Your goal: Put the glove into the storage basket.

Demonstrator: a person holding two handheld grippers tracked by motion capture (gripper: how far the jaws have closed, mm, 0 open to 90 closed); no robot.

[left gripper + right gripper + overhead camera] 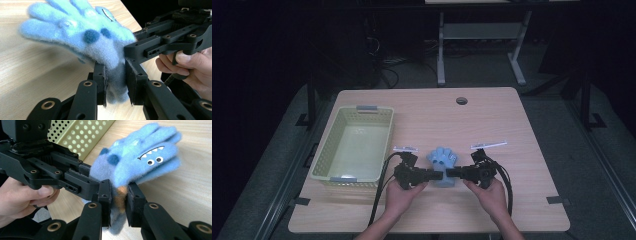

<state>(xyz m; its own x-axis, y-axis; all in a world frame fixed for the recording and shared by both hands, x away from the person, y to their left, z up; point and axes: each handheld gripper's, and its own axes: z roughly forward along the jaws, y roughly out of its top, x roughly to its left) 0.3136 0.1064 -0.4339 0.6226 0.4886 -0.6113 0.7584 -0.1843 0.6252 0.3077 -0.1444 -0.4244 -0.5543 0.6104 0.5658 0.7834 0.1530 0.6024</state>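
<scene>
A fuzzy blue glove (443,165) with dark blue dots and a monster face lies on the wooden table (492,125), fingers pointing away from the person. My left gripper (438,175) comes in from the left and is shut on the glove's cuff (116,80). My right gripper (450,174) comes in from the right and is shut on the same cuff (120,197), where an orange patch shows. In the right gripper view the glove (142,162) shows white teeth and two eyes. The two grippers face each other, jaws almost touching.
A pale yellow-green perforated basket (382,150) sits on the left side of the table, close to the left hand; its wall (82,135) shows in the right gripper view. A round cable hole (461,100) lies near the far edge. Table legs stand beyond.
</scene>
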